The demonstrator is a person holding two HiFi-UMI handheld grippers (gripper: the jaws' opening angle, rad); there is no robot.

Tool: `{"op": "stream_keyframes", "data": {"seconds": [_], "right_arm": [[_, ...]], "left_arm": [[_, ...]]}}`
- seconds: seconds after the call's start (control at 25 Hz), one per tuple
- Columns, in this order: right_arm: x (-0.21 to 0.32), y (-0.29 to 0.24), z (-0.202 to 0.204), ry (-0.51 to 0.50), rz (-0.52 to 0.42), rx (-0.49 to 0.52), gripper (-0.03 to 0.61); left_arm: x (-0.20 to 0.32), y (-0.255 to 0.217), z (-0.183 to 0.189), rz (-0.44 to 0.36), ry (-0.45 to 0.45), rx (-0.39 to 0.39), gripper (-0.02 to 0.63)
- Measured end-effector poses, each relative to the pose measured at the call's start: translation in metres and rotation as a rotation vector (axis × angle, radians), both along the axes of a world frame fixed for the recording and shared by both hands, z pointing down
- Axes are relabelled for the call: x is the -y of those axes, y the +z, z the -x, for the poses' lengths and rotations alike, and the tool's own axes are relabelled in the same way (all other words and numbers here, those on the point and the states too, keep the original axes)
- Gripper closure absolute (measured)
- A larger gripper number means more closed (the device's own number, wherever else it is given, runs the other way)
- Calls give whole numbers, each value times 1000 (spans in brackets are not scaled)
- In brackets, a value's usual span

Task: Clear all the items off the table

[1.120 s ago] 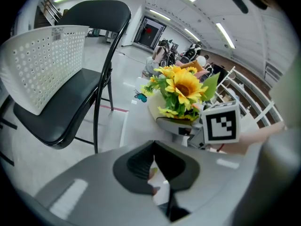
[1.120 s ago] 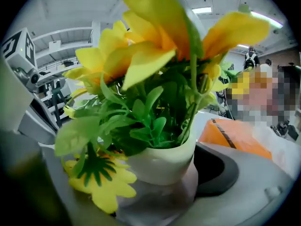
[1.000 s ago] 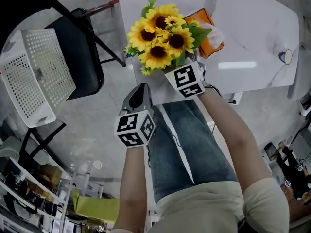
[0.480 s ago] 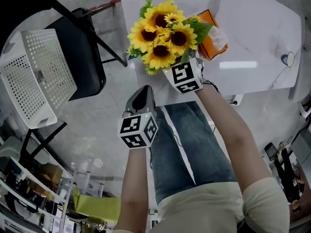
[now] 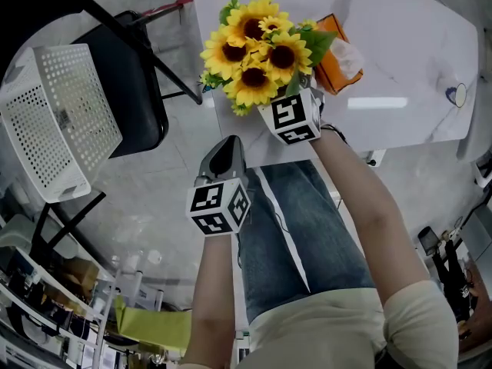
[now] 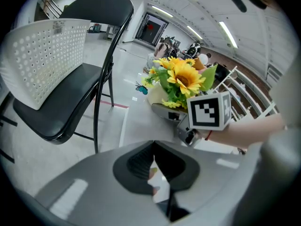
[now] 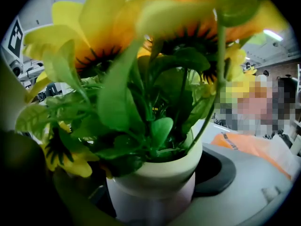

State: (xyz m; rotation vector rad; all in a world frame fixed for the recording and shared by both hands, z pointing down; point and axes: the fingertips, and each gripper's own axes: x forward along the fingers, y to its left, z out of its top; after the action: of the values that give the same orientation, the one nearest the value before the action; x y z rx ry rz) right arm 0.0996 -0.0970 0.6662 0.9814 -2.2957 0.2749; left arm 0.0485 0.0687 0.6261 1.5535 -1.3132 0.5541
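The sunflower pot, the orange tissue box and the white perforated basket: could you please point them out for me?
sunflower pot (image 7: 155, 178), right gripper view, on its white rim.
orange tissue box (image 5: 332, 29), head view, on its orange top edge.
white perforated basket (image 5: 54, 121), head view, on its perforated wall.

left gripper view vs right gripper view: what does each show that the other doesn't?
Only the left gripper view: the white basket resting on the black chair, and the left tongs shut with nothing between them. Only the right gripper view: the grip itself, close up, with the right tongs clamped on the white pot. Both: the sunflowers.
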Motion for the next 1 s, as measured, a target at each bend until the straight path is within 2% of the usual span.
{"op": "stream_keyframes", "data": {"seconds": [0.64, 1.0], "right_arm": [[-6, -6, -6, 37, -3, -1, 58], [-8, -21, -5, 66, -9, 41, 58]], "left_arm": [[-7, -2, -5, -19, -3, 5, 604], [-9, -5, -3, -30, 4, 9, 604]]}}
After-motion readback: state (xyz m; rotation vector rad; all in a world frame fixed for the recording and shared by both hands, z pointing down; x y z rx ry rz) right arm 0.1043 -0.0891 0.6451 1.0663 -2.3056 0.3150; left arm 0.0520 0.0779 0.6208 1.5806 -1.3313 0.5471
